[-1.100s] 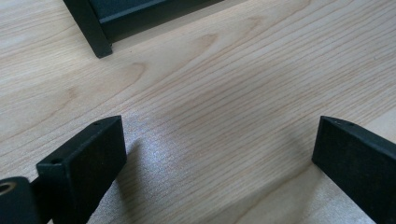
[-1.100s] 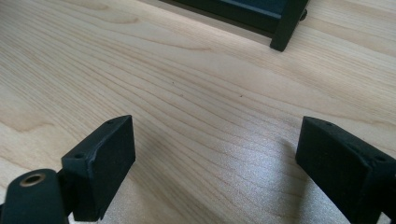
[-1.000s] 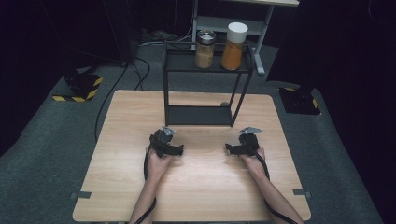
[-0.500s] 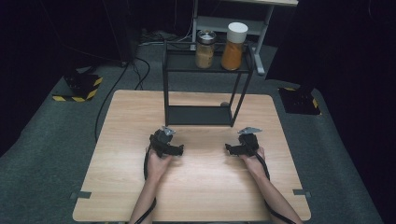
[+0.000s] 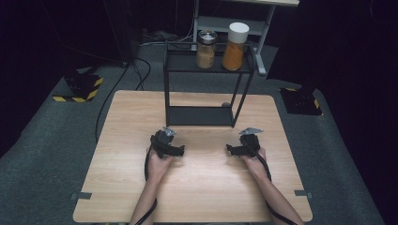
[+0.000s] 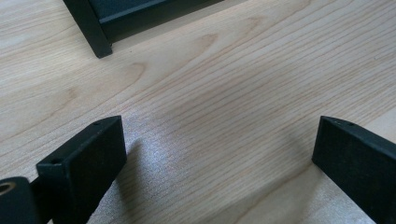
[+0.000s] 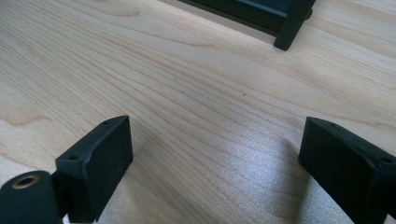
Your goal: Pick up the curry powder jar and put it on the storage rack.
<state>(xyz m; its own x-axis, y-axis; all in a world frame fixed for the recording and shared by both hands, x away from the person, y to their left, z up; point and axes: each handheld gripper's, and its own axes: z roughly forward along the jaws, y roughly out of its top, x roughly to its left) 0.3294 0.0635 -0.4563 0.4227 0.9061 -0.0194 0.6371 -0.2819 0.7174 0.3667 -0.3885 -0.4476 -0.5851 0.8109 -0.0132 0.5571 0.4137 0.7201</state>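
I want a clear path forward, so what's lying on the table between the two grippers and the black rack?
Nothing: in the high view, bare wood separates the left gripper and right gripper from the rack. Both gripper views show the same bare table.

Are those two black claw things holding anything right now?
No. The left gripper and the right gripper both stand open over the bare light wooden table, with nothing between their jaws. The two jars stay on the black metal rack.

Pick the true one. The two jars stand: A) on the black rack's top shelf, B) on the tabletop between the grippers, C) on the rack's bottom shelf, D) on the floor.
A: the two jars stand side by side on the top shelf of the black rack, far from both grippers.
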